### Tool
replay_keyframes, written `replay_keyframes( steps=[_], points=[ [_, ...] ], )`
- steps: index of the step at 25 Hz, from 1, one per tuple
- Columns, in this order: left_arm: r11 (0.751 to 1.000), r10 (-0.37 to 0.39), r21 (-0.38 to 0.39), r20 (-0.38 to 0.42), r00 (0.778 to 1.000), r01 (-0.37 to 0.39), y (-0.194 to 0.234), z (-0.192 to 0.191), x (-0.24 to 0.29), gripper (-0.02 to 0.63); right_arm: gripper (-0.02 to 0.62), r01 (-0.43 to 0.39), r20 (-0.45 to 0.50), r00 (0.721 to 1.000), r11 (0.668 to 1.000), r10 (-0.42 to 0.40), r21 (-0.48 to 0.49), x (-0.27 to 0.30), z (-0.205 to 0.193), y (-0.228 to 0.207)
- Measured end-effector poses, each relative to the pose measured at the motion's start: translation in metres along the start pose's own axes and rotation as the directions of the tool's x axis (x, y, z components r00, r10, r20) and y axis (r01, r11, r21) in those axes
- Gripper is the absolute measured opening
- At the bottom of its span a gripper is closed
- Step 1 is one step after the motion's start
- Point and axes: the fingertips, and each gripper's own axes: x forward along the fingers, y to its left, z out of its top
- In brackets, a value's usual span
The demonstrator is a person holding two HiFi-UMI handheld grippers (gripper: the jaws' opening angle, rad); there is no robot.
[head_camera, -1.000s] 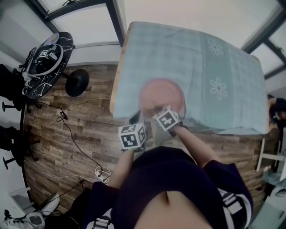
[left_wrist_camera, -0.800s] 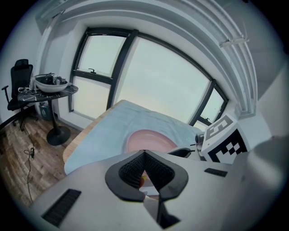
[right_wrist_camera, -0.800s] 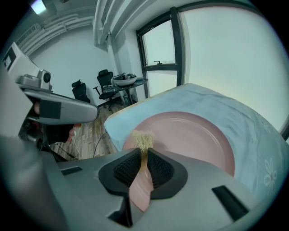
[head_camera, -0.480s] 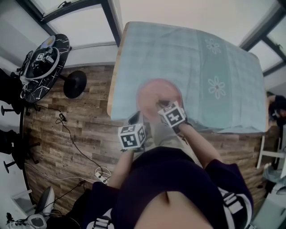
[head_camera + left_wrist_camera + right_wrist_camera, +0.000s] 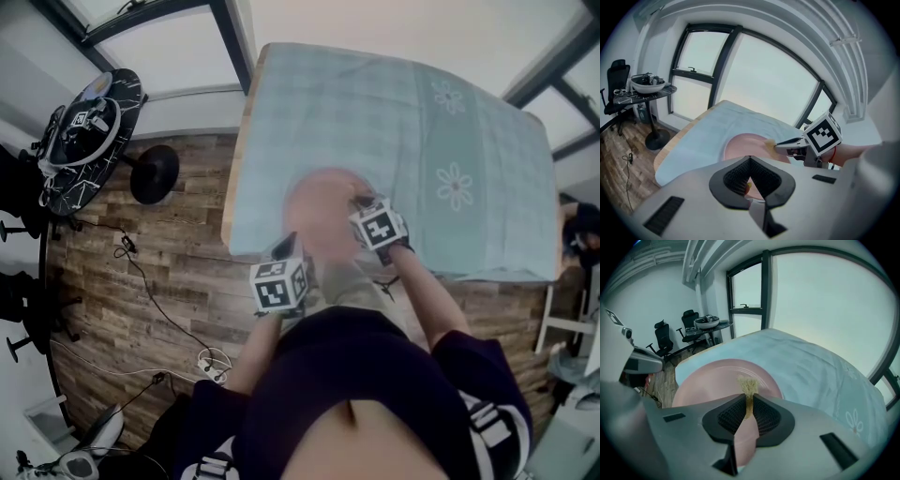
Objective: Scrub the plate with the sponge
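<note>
- We see the right gripper (image 5: 749,404) pinched tight on the sponge (image 5: 749,386). The sponge is thin and tan, and it sticks up out of the jaws.
- The sponge touches the pink plate (image 5: 708,380), on the plate's right part, close to its far rim.
- We see the left gripper (image 5: 749,161) squeezed shut on the plate's near rim. A bit of pink shows between its jaws.
- From the head view, the left gripper sits at the near left edge of the plate, and the right gripper is over the plate's right side. The two are near each other but apart.
- A hand (image 5: 405,255) holds the right gripper, just on the near side of the plate.
- The plate lies flat on a light blue tablecloth (image 5: 394,112), close to the near edge of the table (image 5: 240,159).
- White flowers (image 5: 457,185) are printed on the cloth, to the right of the plate.
- A wood floor (image 5: 141,281) lies to the left of the plate, past the table edge.
- A round black side table (image 5: 89,131) with things on it stands far to the left of the plate.
- Black chairs (image 5: 663,341) stand beyond the plate, near that side table.
</note>
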Motion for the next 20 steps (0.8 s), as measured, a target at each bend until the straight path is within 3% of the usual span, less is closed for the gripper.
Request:
replay_keyframes(
  steps=[8,20],
  points=[
    [1.0,-0.008,0.001,-0.01,1.0,0.008,-0.003,0.0,0.007,0.003,0.052,0.025,-0.065,0.998,0.999,-0.027,-0.037,0.015,-0.016,-0.011],
    [1.0,-0.002,0.001,-0.013,1.0,0.002,0.0,-0.002,0.004,0.003,0.052,0.012,-0.083,0.996,0.998,-0.017,-0.062,0.024,-0.025,0.002]
  ],
)
